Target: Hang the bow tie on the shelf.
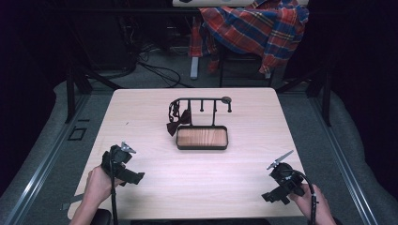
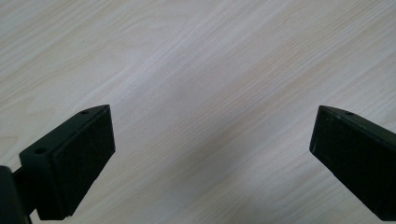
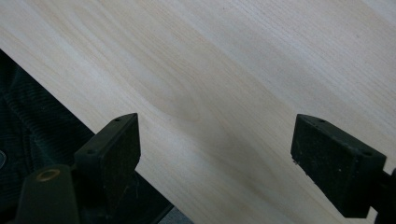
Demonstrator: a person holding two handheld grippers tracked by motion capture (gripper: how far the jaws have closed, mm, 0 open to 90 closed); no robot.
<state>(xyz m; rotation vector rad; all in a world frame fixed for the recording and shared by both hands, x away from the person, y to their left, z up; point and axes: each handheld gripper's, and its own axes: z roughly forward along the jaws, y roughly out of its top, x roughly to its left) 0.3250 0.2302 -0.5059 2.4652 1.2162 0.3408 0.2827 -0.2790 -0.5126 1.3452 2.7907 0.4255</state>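
- Lower left of the high view: the left hand-held gripper [image 1: 133, 177] sits low over the desk [image 1: 155, 187], held by the left hand [image 1: 97, 184]. In the left gripper view its 2 black jaws stand spread wide with nothing between them but pale wood grain.
- Centre of the high view: the dark bow tie [image 1: 179, 123] hangs off the left end of the black rack [image 1: 202, 99], just above the left edge of the wooden tray [image 1: 202, 137] at the rack's foot. The tie's strap loops over the bar; the bow droops below it, its long axis running roughly across the frame.
- Here's the relation that counts: the bow tie lies up and to the right of the left hand-held gripper, and up and well to the left of the right one. My call: the left is the nearer, so it looks the likelier one to reach.
- Lower right of the high view: the right hand-held gripper [image 1: 271, 197], in the right hand [image 1: 307, 201], hovers at the desk's near edge. The right gripper view shows its 2 jaws equally wide apart, holding nothing, the desk edge cutting across the lower left.
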